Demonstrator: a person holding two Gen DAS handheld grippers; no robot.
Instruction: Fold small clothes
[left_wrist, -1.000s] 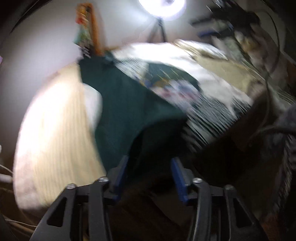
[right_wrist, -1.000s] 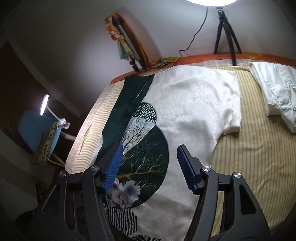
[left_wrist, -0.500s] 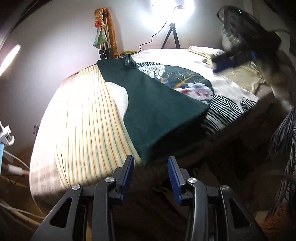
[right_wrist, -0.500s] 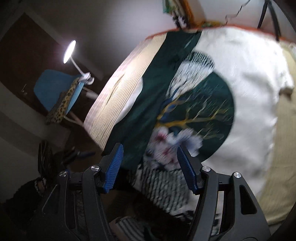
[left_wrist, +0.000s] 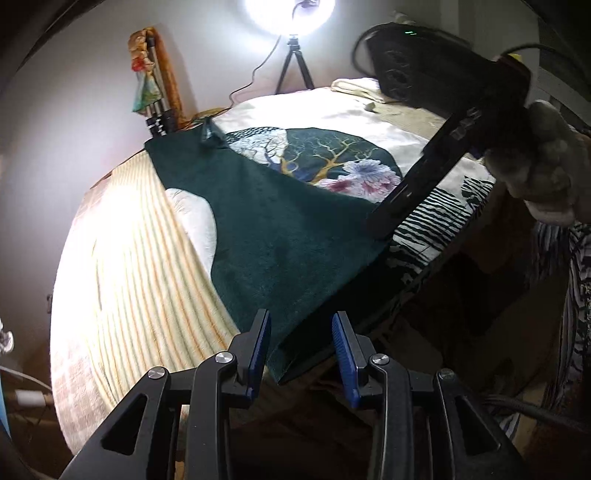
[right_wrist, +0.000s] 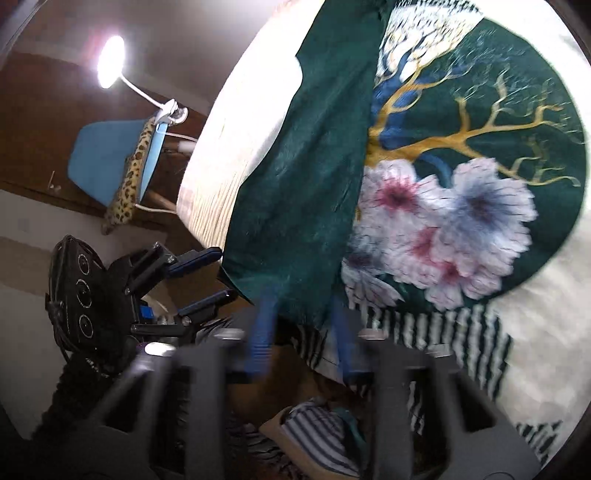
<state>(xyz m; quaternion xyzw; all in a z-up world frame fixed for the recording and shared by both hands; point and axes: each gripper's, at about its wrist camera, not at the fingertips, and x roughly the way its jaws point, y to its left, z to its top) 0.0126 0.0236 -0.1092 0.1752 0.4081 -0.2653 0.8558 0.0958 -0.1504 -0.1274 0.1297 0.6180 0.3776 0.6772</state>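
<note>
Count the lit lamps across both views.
2: a ring light on a tripod behind the bed; a gooseneck lamp by the blue chair. Others may be hidden.

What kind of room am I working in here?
Most likely a bedroom used as a filming spot: a bed under a striped sheet, a ring light on a tripod at the wall, and a blue chair with a clip lamp beside it.

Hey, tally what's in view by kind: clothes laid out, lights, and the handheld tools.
Clothes: 2, the printed shirt and a folded white garment
Lights: 2, the ring light and the desk lamp
Tools: 2, left tool and right tool
Total: 6
</note>
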